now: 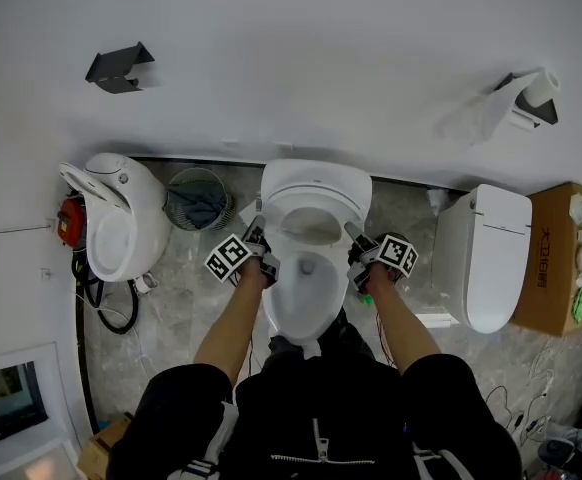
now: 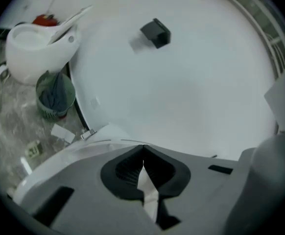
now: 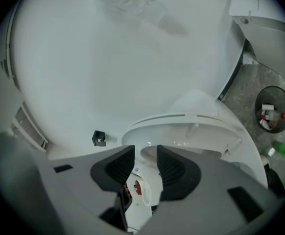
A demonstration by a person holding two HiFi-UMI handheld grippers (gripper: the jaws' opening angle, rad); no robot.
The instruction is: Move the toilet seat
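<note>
The white toilet stands against the wall right below me, its lid [image 1: 316, 190] raised and the seat [image 1: 303, 303] over the bowl. My left gripper [image 1: 264, 253] is at the seat's left side. In the left gripper view its jaws [image 2: 142, 153] meet at the tips, shut, with only white toilet showing behind them. My right gripper [image 1: 357, 253] is at the seat's right side. In the right gripper view its pads [image 3: 146, 161] stand apart, with the white rim [image 3: 147, 190] in the gap and the raised lid [image 3: 186, 129] ahead.
A second toilet [image 1: 121, 213] with its lid up stands at the left, a wire bin [image 1: 199, 198] beside it. Another toilet [image 1: 486, 253] and a cardboard box [image 1: 561, 258] are at the right. A paper holder [image 1: 526, 98] and a black bracket [image 1: 119, 68] hang on the wall.
</note>
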